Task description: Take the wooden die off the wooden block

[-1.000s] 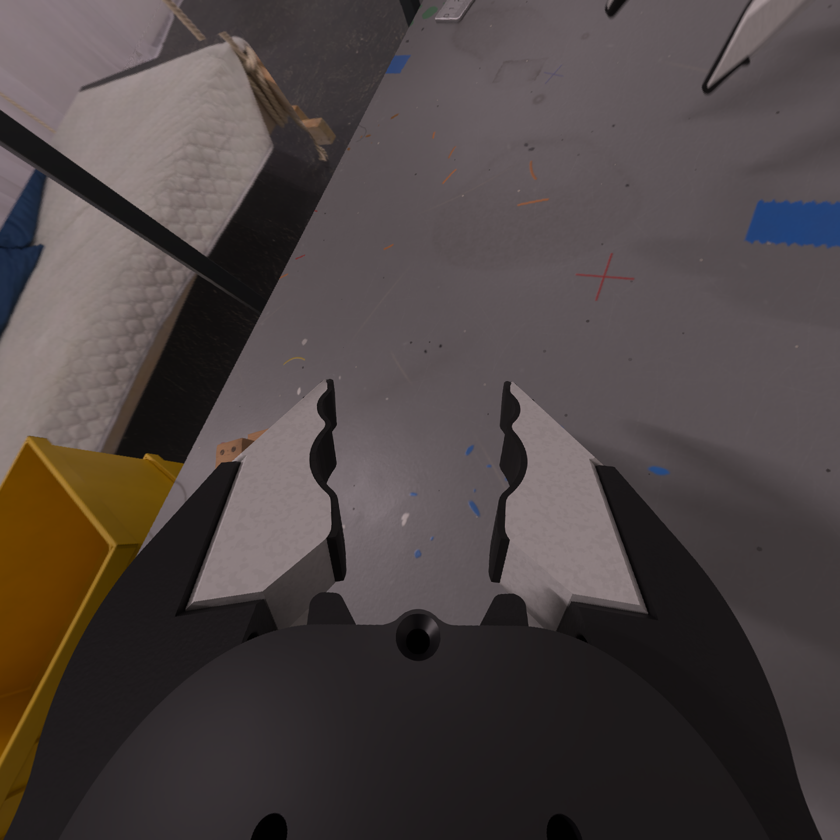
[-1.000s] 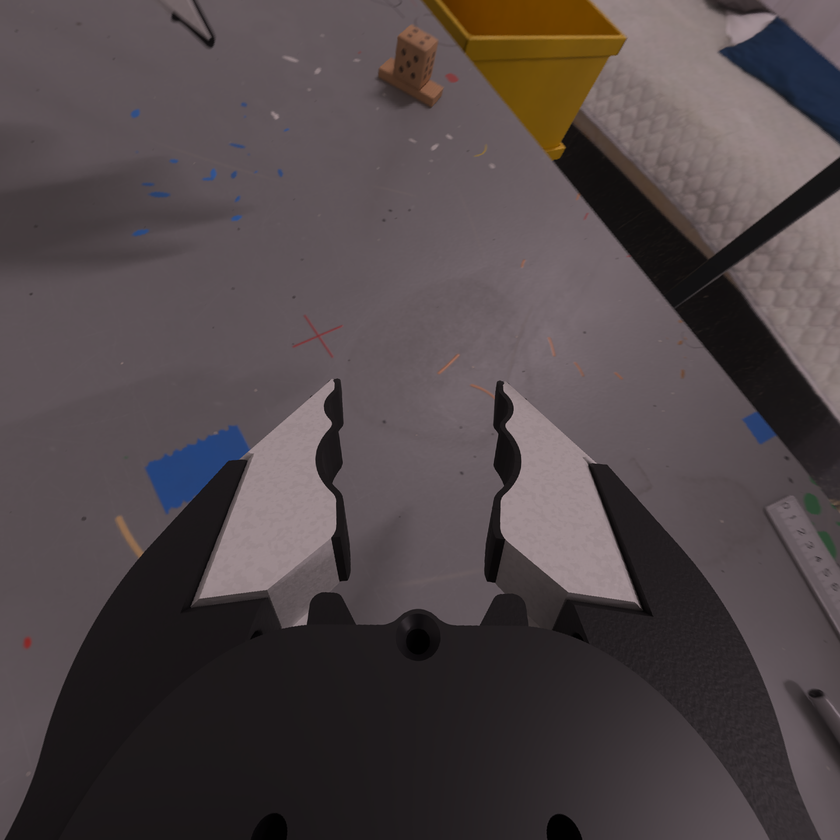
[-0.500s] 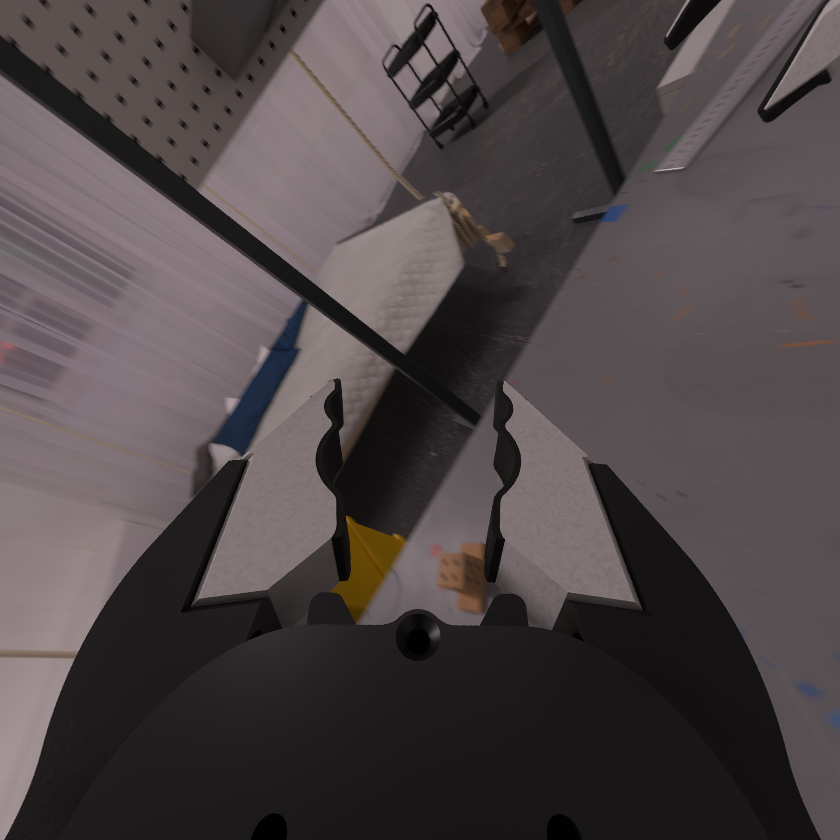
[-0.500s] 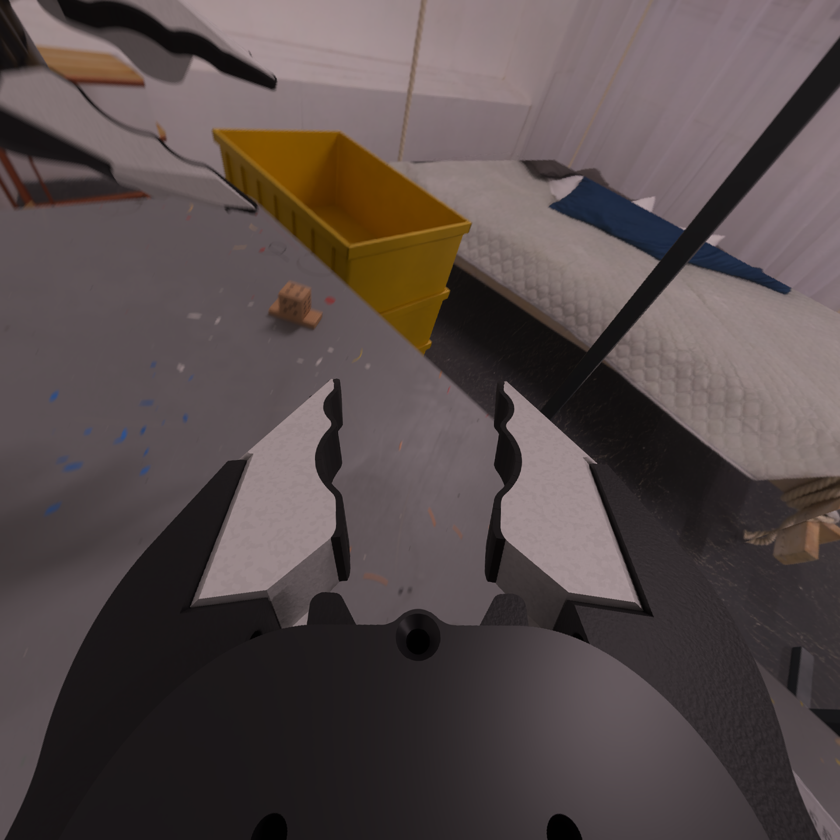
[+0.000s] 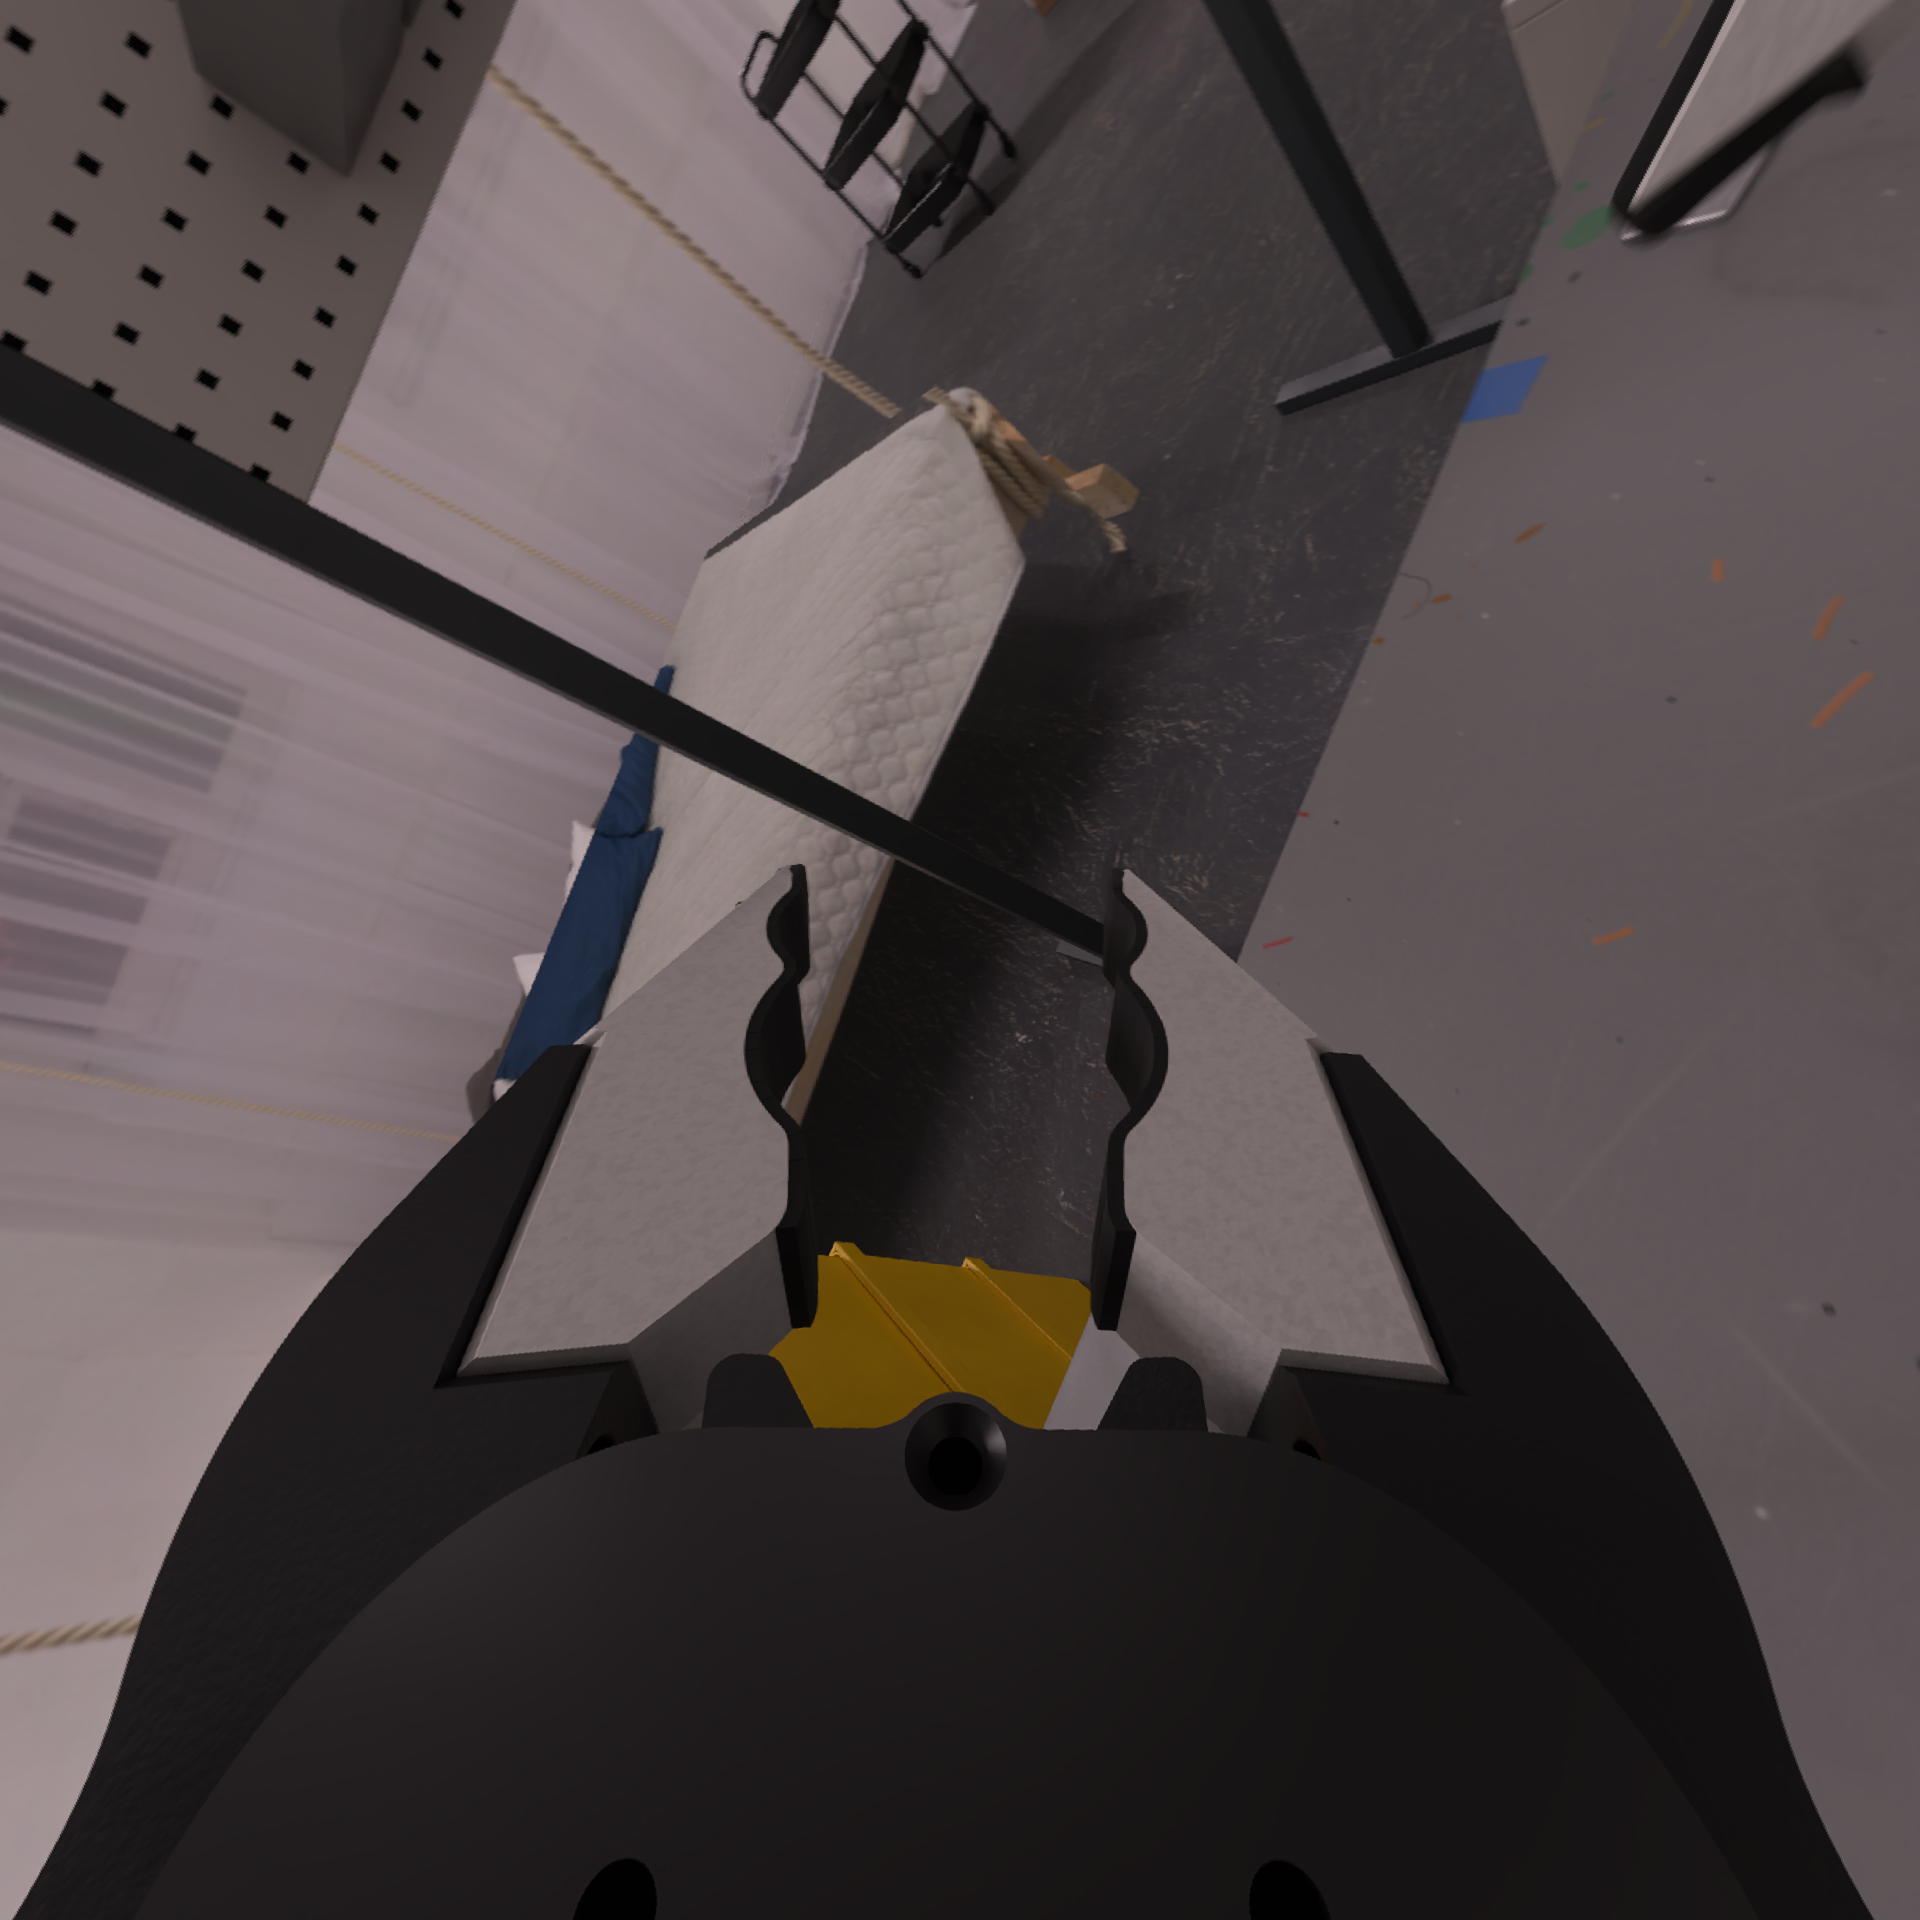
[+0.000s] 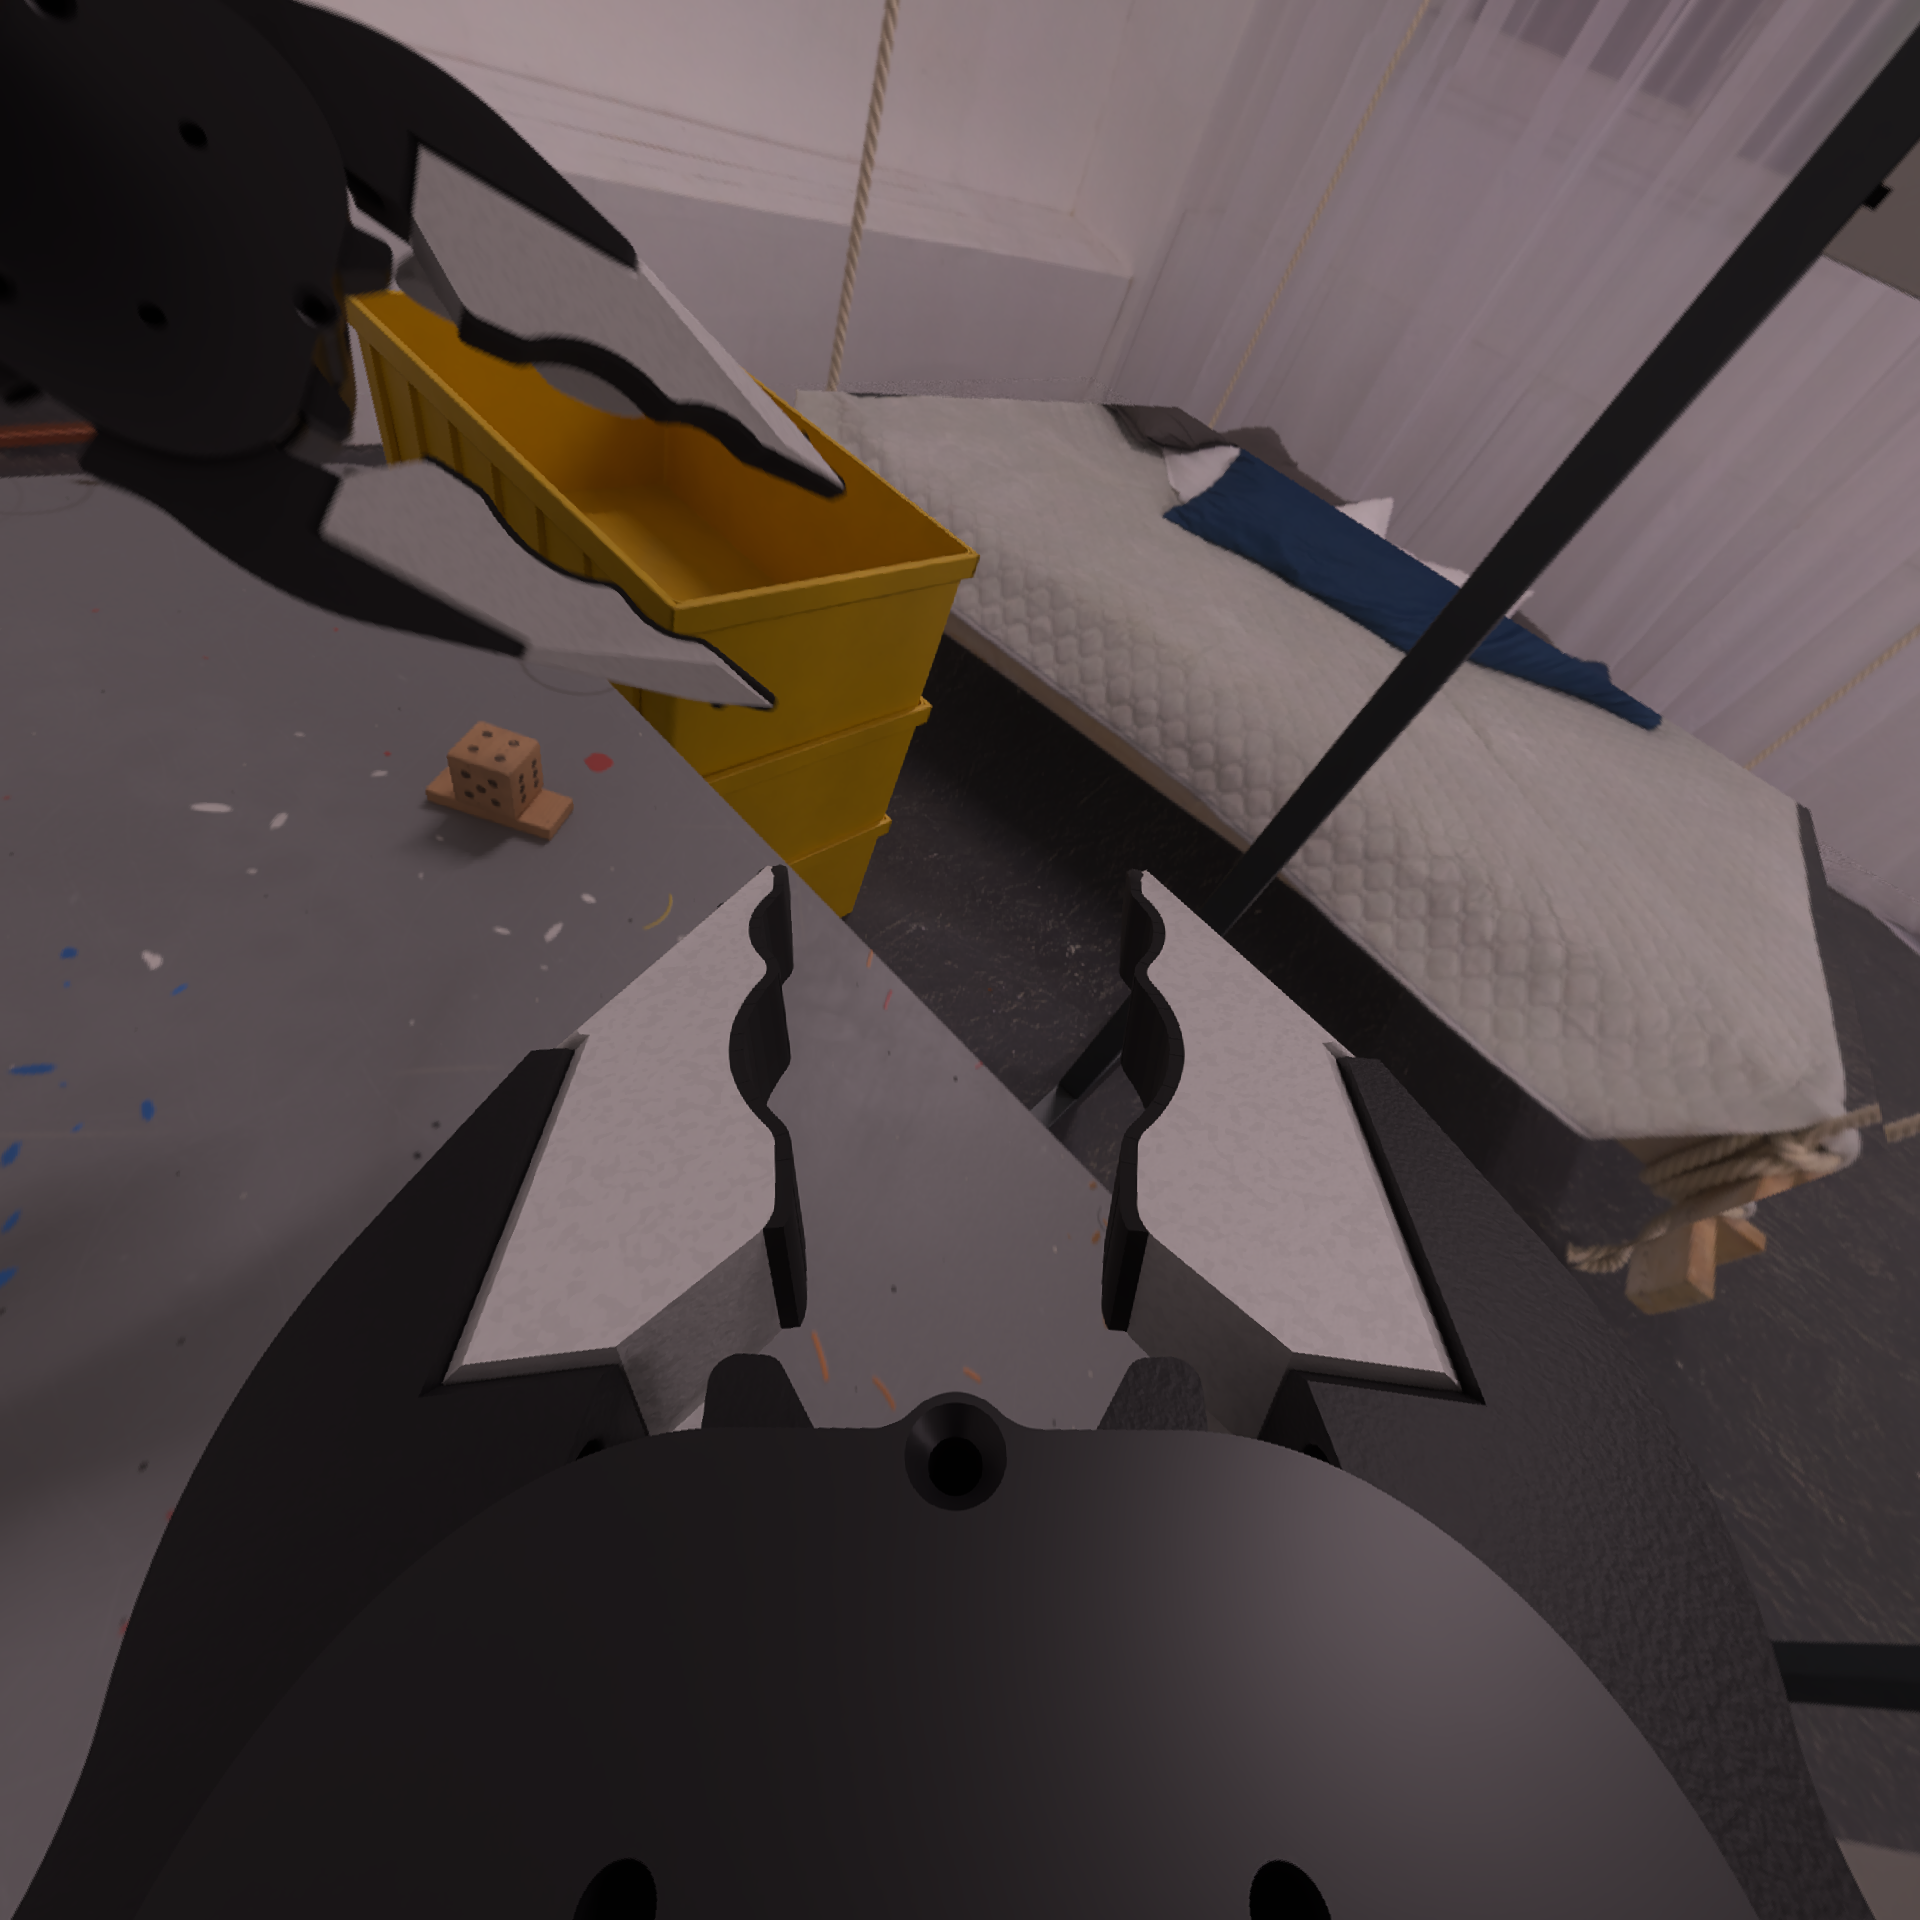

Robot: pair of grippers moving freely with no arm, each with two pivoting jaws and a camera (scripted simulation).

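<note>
The wooden die (image 6: 496,767) with dark pips sits on a flat wooden block (image 6: 540,816) near the grey table's right edge, in the right wrist view at left. My right gripper (image 6: 956,888) is open and empty, over the table edge, well to the right of the die and nearer the camera. My left gripper (image 6: 805,592) shows at upper left of that view, open and empty, raised above and beyond the die. In the left wrist view my left gripper (image 5: 956,883) is open over the floor; the die is hidden there.
A yellow bin (image 6: 727,582) stands just off the table edge beyond the die; it also shows in the left wrist view (image 5: 935,1340). A white mattress (image 6: 1351,727) lies on the dark floor. A black diagonal bar (image 6: 1558,540) crosses the right. The grey table (image 6: 260,1039) is paint-flecked.
Both grippers have tilted up and swung toward the table edge. The left gripper has moved closer above the die in the right wrist view; the die has left the left wrist view.
</note>
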